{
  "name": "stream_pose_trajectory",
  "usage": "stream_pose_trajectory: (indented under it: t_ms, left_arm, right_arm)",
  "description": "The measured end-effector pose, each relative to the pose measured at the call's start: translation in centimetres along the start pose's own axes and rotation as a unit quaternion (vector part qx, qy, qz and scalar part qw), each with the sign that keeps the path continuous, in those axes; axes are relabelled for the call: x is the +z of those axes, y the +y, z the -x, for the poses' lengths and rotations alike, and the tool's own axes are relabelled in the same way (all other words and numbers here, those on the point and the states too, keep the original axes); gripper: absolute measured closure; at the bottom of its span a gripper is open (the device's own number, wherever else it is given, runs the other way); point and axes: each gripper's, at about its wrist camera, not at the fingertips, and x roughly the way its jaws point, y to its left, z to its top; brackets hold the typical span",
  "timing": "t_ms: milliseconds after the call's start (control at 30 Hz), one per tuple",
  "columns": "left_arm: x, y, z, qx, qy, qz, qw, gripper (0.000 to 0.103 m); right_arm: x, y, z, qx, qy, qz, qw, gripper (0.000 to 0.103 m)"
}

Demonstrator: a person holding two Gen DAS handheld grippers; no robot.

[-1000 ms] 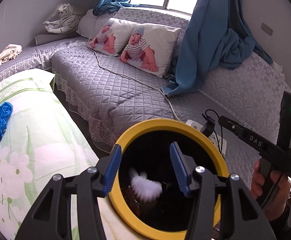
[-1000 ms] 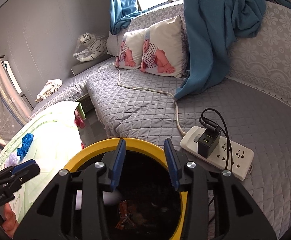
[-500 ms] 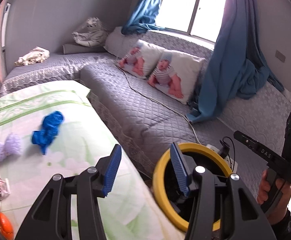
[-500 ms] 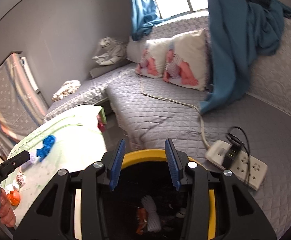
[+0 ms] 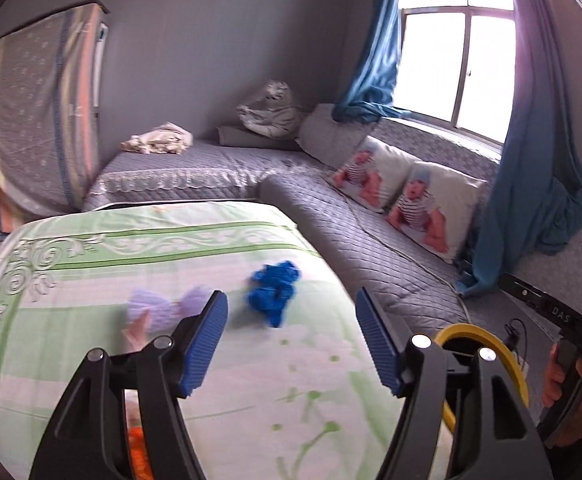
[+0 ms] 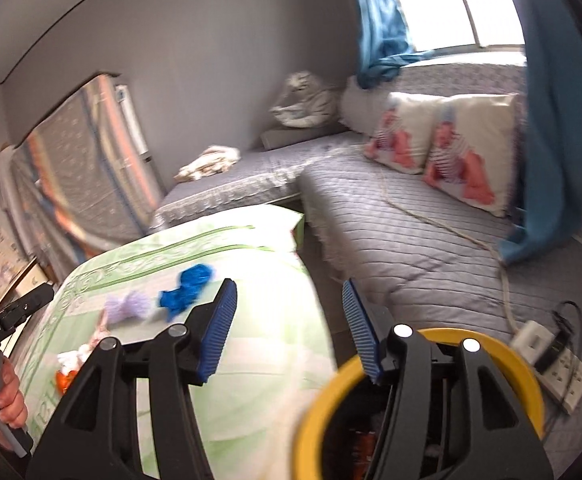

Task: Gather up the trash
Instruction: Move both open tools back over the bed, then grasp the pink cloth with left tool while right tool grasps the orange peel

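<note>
Your left hand-held gripper (image 5: 293, 334) is standing spread, its blue pads (image 5: 207, 340) having just been opening with nothing between them; it is hanging over the green floral bed cover (image 5: 251, 380). Beyond its fingertips the crumpled blue trash (image 5: 275, 292) is lying on the cover, apart from the pads, and just beside that a pale purple wad (image 5: 163, 308) is sitting, partly hidden behind the near pad. Something orange (image 5: 137, 448) is showing low between the gripper's black arms, too blurred to name.

Your right hand-held gripper (image 6: 289, 330) is also standing spread and carrying nothing, its jaws having just been opening. It is hovering above the near edge of the bed, with the yellow-rimmed bin (image 6: 503, 356) directly beneath its right finger; dark contents are showing inside, though you cannot make them out. From this side the blue trash (image 6: 187, 290) and the purple wad (image 6: 129, 306) are lying side by side on the cover, with more small scraps (image 6: 75, 360) nearer your left hand (image 6: 5, 394).

Further out, a grey quilted sofa (image 6: 391, 232) is wrapping the corner, carrying two printed pillows (image 6: 443, 144), a cord and a white power strip (image 6: 555, 364). Blue curtains (image 5: 531, 200) are hanging by the window.
</note>
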Motion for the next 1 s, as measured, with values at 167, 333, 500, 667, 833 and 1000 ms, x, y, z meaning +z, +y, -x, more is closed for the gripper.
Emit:
stream_pose_trajectory:
  t_ms: [167,333,500,667,833,1000]
  left_arm:
    - [-0.7,4.8,2.5,0.043,-0.012,0.019,0.9988,0.036]
    - [-1.6,8.9,3.9,0.08,-0.014,0.042,0.9958,0.036]
    - [-2.6,12.5,4.6,0.091,-0.014,0.076,0.9929,0.036]
    - [-3.8,15.2,4.3,0.102,-0.006,0.094,0.9902,0.036]
    - [-5.1,17.1,2.7,0.111,0.017,0.105,0.9881,0.036]
    - [-5.2,17.8,0.5,0.097,0.04,0.111,0.9883,0.036]
  right_arm:
    - [-0.4,5.0,-1.7,0.049,0.017,0.026,0.998,0.048]
    - [-1.3,9.6,-3.5,0.088,0.042,0.052,0.994,0.047]
    - [-2.7,13.7,-4.4,0.128,0.067,0.078,0.986,0.047]
    - [-4.5,17.1,-5.1,0.168,0.096,0.105,0.976,0.047]
    - [-6.5,19.9,-6.3,0.205,0.13,0.118,0.963,0.047]
    - [-8.5,22.1,-7.6,0.234,0.158,0.129,0.951,0.047]
